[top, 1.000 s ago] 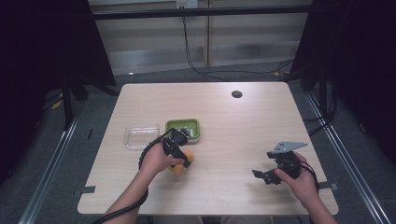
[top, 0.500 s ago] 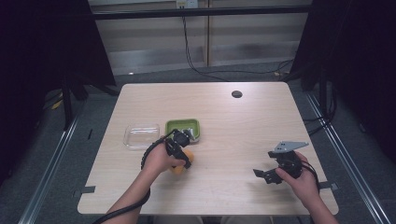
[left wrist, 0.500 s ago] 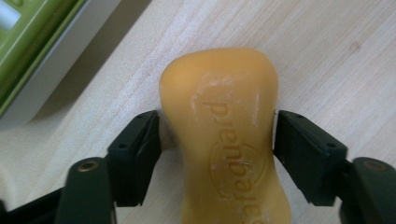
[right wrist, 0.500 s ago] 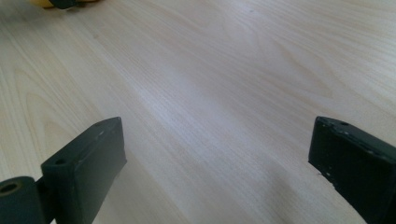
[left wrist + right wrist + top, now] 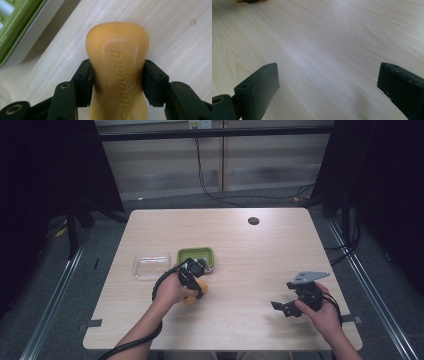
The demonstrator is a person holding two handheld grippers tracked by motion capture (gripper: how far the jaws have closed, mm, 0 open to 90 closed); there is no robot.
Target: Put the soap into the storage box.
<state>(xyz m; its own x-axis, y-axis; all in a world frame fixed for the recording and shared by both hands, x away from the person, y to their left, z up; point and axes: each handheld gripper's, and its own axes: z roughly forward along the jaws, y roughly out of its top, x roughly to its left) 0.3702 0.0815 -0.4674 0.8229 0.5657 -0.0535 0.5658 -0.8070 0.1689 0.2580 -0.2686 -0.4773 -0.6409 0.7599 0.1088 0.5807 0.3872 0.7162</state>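
A pale wooden desk (image 5: 250,250) fills the scene, a dark round grommet (image 5: 253,221) set near its far edge. On its left half sit a clear plastic tray (image 5: 151,265) and, just beside it to the right, a green soap dish (image 5: 196,257) with a grey rim.

At the near side of the dish, the left hand-held gripper (image 5: 194,279) points down at the desk. Its jaws have just been closing, and they now clamp an orange bar of soap (image 5: 117,65) at its narrow waist, one black pad pressed to each flank. In the left gripper view the bar shows embossed lettering and faint white scuffs, its rounded end lying over bare wood with the green dish's corner just beyond. Seen from above, the soap (image 5: 196,292) peeks out under the person's left hand (image 5: 170,291), close to the dish but outside it.

Well apart, toward the desk's right near corner, the right hand-held gripper (image 5: 281,306) rests in the person's right hand (image 5: 322,317), a grey three-cornered plate on top. Its jaws stand wide apart with nothing but bare wood between them.
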